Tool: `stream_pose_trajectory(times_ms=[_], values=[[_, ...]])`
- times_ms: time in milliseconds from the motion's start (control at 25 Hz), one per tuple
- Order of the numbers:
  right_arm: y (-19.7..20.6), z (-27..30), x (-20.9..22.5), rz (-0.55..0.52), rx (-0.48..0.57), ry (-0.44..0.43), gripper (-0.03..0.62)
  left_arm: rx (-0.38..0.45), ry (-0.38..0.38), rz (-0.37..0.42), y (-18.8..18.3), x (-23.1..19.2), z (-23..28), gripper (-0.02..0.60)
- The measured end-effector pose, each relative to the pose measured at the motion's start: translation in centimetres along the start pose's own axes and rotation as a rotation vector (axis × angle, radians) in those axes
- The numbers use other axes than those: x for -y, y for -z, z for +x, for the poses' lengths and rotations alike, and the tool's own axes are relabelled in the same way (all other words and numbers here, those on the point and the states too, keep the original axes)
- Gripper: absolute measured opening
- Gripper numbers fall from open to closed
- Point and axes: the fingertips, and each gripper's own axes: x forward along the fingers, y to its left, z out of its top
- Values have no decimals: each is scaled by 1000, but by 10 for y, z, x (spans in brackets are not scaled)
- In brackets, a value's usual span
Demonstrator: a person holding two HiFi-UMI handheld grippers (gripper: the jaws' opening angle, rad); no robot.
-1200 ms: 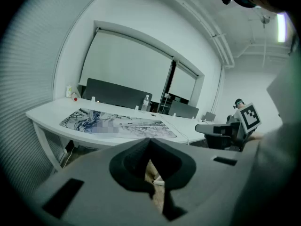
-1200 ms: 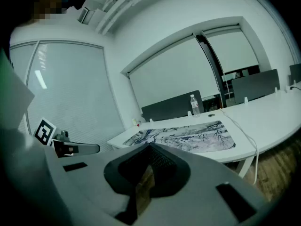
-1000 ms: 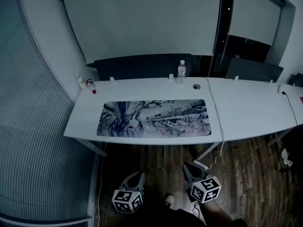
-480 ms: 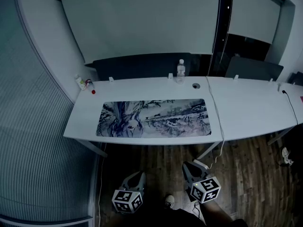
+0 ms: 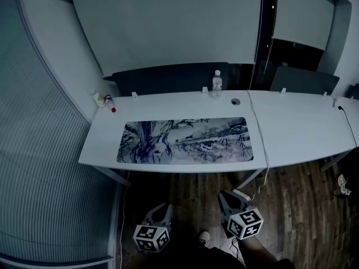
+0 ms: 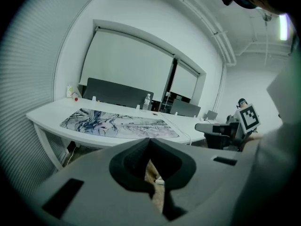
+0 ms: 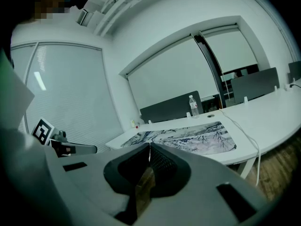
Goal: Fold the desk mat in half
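Note:
The desk mat (image 5: 185, 140), printed with a blue-grey ink drawing, lies flat and unfolded on the white desk (image 5: 297, 128), along its near edge. Both grippers hang low in front of the desk, over the wooden floor and well short of the mat. My left gripper (image 5: 165, 208) is shut with nothing between its jaws. My right gripper (image 5: 224, 196) is shut and empty too. In the left gripper view the mat (image 6: 117, 125) spreads beyond the closed tips (image 6: 149, 140). In the right gripper view the mat (image 7: 183, 138) lies past the closed tips (image 7: 149, 146).
A water bottle (image 5: 216, 83) stands at the desk's back edge by a dark divider panel (image 5: 168, 77). Small bottles (image 5: 101, 98) sit at the far left corner. A white cable (image 5: 259, 144) runs over the desk and down just right of the mat. An office chair (image 6: 216, 128) stands to the right.
The head camera has shifted slightly, so the desk sits a little further right in the picture. The mat and both grippers have stayed where they were.

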Motion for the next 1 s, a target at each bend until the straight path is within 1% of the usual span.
stream_pose_trajectory(times_ms=[160, 400, 560, 800, 1000], values=[[-1, 6, 1, 6, -4, -2, 22, 0, -1, 7, -4, -5, 4, 6], [-4, 16, 3, 1, 1, 25, 22, -7, 30, 12, -8, -12, 14, 6], [-8, 27, 4, 12, 19, 71, 21, -22, 86, 40, -20, -20, 26, 6], [-14, 47, -3, 60, 47, 160, 23, -57, 177, 97, -42, -44, 43, 6], [-14, 68, -9, 95, 60, 236, 23, -79, 251, 121, -54, -69, 62, 6]])
